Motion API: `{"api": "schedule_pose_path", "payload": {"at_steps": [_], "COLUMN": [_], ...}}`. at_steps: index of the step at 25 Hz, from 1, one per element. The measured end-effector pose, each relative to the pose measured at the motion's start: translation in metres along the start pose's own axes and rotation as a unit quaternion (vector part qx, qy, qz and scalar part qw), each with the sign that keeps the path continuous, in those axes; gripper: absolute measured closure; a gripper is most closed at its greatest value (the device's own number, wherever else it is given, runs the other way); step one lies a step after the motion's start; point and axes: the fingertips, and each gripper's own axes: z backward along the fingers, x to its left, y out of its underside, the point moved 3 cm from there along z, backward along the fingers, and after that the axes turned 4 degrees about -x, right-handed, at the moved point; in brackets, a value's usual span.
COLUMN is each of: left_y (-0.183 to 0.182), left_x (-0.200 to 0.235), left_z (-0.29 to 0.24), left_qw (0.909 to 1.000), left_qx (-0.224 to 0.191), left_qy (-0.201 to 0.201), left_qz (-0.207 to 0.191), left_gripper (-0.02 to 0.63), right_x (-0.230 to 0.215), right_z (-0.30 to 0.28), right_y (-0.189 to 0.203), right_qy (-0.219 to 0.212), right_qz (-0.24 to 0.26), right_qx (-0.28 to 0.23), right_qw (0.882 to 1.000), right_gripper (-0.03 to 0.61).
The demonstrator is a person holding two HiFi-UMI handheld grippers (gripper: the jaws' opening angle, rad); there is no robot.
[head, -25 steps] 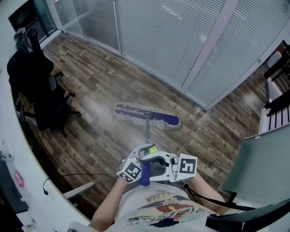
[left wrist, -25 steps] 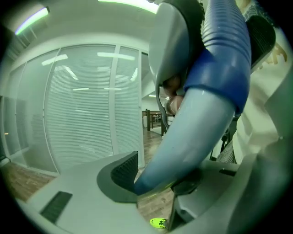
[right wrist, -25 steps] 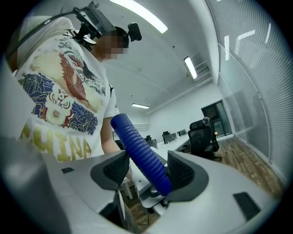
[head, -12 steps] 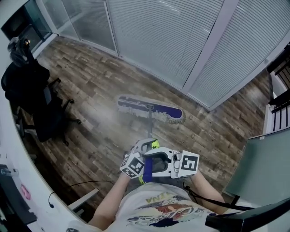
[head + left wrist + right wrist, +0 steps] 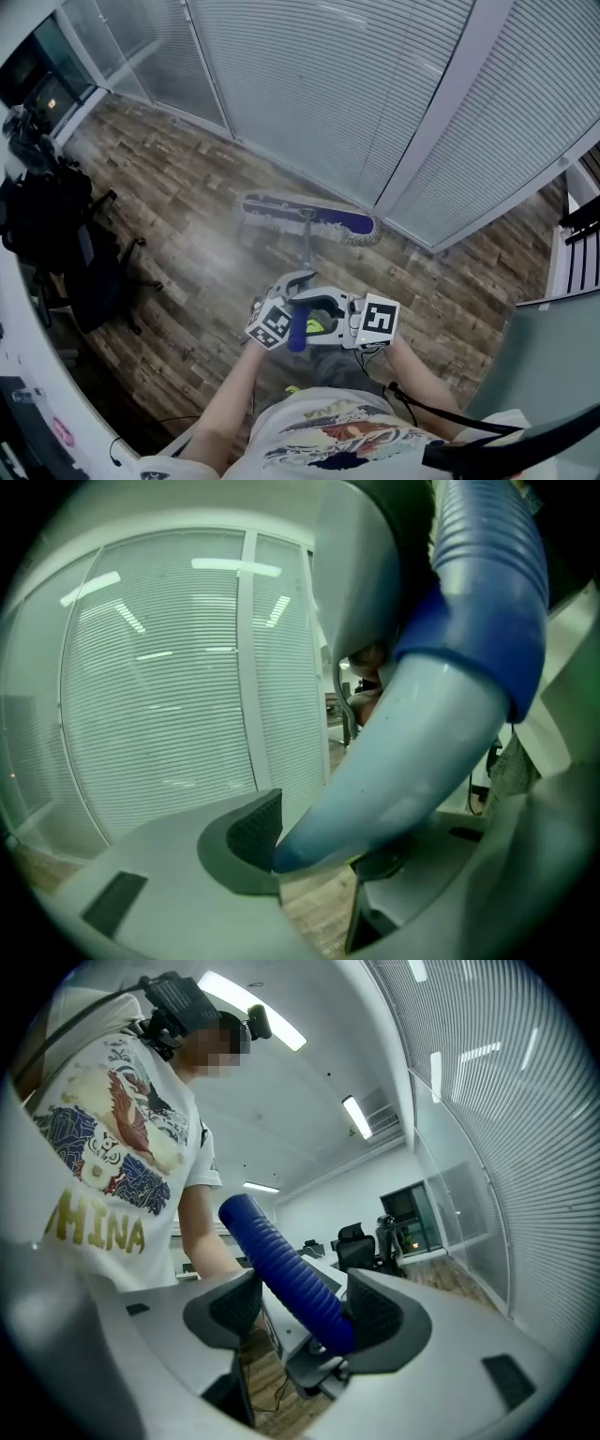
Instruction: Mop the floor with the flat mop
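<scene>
The flat mop's blue head (image 5: pixel 309 217) lies on the wooden floor, close to the foot of the glass wall. Its thin pole (image 5: pixel 306 248) runs back to a blue ribbed handle (image 5: pixel 298 330) in front of my chest. My left gripper (image 5: pixel 292 298) is shut on the pole just below the ribbed part. In the left gripper view the pale pole (image 5: pixel 412 733) sits wedged between the jaws of the left gripper (image 5: pixel 309 855). My right gripper (image 5: pixel 323 323) holds the handle from the right. In the right gripper view the right gripper (image 5: pixel 300 1312) has the handle (image 5: pixel 281 1274) slanting between its pads.
A glass wall with white blinds (image 5: pixel 356 94) runs across the far side, with a pale post (image 5: pixel 441 103) in it. Black office chairs (image 5: pixel 52 225) stand at the left beside a white desk edge (image 5: pixel 14 337). A grey panel (image 5: pixel 553 356) stands at the right.
The mop head has slid forward over the floor towards the glass wall. Both grippers went with it, keeping their hold, and the chairs have dropped back at the left.
</scene>
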Motion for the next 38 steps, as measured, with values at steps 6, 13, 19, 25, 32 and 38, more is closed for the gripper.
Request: {"api": "schedule_pose_path", "payload": {"at_steps": [6,13,19,25,32,38], "left_y": [-0.022,-0.015,-0.014,-0.005,0.016,0.03], "left_x": [0.089,0.094,0.083,0.007,-0.125,-0.236], "left_z": [-0.06,-0.06,-0.039,0.025,0.111,0.194], "left_qw": [1.0,0.9999,0.9997,0.9995,0.9994,0.9989], "left_qx": [-0.005,0.01,-0.001,-0.009,-0.008,-0.005], "left_qy": [-0.001,0.011,-0.017,-0.019,-0.016,-0.03], "left_qz": [-0.005,-0.008,0.02,0.025,0.029,0.037], "left_gripper": [0.476,0.476,0.476,0.476,0.476,0.476], "right_x": [-0.1,-0.109,-0.088,0.005,0.156,0.29], "right_z": [0.026,0.017,0.003,-0.029,-0.058,-0.087], "right_y": [-0.031,-0.022,-0.021,0.0,0.038,0.065], "right_qy": [0.054,0.069,0.044,0.03,0.04,0.04], "right_qz": [0.008,0.01,-0.003,-0.004,-0.007,-0.002], "right_qx": [-0.034,-0.011,-0.011,0.015,0.019,0.012], "right_qw": [0.998,0.998,0.999,0.999,0.999,0.999], "right_gripper": [0.311,0.311,0.31,0.31,0.309,0.309]}}
